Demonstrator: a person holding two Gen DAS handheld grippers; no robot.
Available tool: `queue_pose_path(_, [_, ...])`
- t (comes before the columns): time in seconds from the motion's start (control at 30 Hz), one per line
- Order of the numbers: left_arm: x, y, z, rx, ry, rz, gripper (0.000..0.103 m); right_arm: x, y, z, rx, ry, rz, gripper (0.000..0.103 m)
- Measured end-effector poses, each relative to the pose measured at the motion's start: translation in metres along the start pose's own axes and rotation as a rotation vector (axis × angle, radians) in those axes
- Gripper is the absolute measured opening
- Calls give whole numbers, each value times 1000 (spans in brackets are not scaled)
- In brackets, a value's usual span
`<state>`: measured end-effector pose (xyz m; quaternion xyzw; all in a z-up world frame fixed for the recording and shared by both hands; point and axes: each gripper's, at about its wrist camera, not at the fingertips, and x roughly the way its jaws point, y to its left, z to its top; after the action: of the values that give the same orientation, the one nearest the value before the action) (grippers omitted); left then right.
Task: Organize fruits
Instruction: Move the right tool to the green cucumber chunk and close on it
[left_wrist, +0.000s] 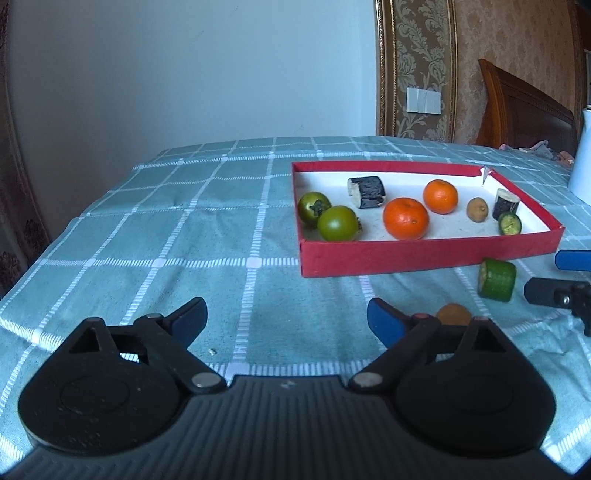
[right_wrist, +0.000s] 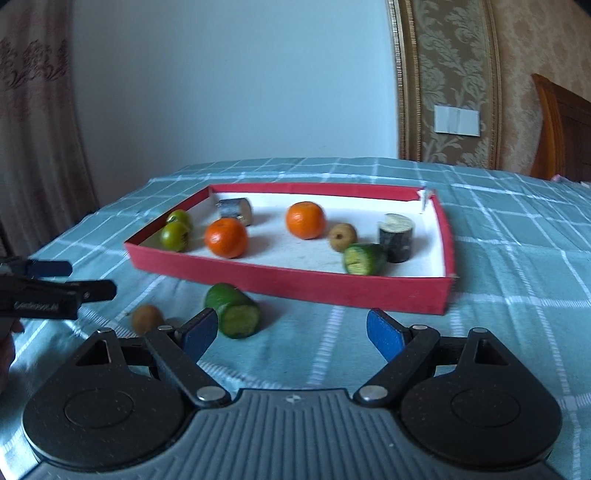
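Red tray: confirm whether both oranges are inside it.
Yes, both oranges sit on the white floor inside the red tray.

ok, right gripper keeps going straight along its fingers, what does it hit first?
Probably the near wall of the red tray. The right gripper is open and empty, with bare tablecloth ahead. The green cut piece lies just left of that line; depth unclear, so its left finger might clip it.

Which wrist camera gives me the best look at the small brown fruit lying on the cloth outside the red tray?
The right wrist view: the small brown fruit shows nearly whole, left of the green cucumber piece. In the left wrist view, that fruit is mostly hidden behind the left gripper, whose finger covers its lower part.
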<state>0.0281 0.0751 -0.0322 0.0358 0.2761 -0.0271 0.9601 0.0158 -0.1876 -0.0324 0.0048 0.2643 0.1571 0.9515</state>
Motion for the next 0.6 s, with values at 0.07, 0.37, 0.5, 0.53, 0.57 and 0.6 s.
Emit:
queue_pose_path(0.07, [3,5,0,-25,15,-16,93,0,6,0,-13,-17,4,88])
queue_pose_path(0.37, [15,13,2,-71,78,-44,97,22,21,8,-56,33,30,73])
queue_pose_path(0.5, [17,5,2,-26,94,-19,99,35,23,10,-64,83,52,55])
queue_pose_path(0.53, [17,5,2,-29,95,-23,100,36,23,10,-65,83,54,55])
queue_pose_path(0.57, [17,7,2,-34,96,-31,102,36,24,10,-70,81,55,54])
queue_pose_path(0.6, [18,7,2,-35,97,-39,103,37,25,11,-74,83,54,53])
